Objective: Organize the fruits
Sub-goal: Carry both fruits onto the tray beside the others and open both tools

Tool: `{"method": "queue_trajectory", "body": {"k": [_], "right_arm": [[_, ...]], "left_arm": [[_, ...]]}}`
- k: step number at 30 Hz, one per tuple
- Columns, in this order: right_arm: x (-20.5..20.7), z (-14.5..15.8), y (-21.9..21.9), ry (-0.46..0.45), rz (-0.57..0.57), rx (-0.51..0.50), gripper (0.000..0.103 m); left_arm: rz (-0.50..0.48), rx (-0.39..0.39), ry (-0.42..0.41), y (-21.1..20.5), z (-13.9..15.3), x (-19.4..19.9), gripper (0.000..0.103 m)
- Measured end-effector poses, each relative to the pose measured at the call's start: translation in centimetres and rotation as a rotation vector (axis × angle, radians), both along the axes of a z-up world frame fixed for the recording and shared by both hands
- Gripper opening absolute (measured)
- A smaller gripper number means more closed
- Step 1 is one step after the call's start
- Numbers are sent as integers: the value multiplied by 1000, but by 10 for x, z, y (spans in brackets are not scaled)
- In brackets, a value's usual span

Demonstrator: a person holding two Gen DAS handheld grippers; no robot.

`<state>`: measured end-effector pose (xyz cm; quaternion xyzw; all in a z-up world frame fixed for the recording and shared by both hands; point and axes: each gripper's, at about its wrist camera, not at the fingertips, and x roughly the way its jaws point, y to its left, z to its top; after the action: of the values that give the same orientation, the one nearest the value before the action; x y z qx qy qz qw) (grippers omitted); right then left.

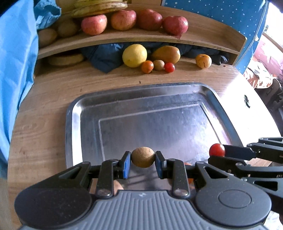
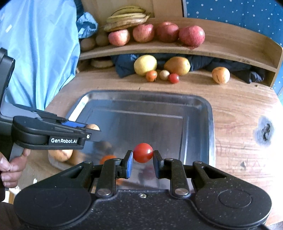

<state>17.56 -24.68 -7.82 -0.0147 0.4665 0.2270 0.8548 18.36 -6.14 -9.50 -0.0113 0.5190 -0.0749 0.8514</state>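
A wooden table (image 2: pixel 238 113) with visible grain fills the scene; a dark burn-like mark (image 2: pixel 264 130) scars its surface on the right; a curved wooden shelf (image 2: pixel 230 47) rises along its far edge; behind it stands a blue wall with white dots (image 2: pixel 235 10); light blue fabric (image 2: pixel 40 53) hangs at left; bright daylight (image 1: pixel 254 99) floods the table's right edge.

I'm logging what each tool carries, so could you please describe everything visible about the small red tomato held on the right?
The cherry tomato is small, round, glossy red with a bright highlight and no visible stem. It is pinched between the blue-padded fingers of the right tool, held in the air above the near part of the metal tray. Only the two pads touch it.
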Motion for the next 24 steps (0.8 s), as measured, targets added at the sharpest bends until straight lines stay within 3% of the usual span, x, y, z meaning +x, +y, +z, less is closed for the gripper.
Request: {"method": "queue_trajectory", "body": {"k": [24], "right_arm": [[-19, -5, 2, 12, 112, -11, 25]], "left_arm": [[91, 12, -6, -4, 6, -23, 32]]}}
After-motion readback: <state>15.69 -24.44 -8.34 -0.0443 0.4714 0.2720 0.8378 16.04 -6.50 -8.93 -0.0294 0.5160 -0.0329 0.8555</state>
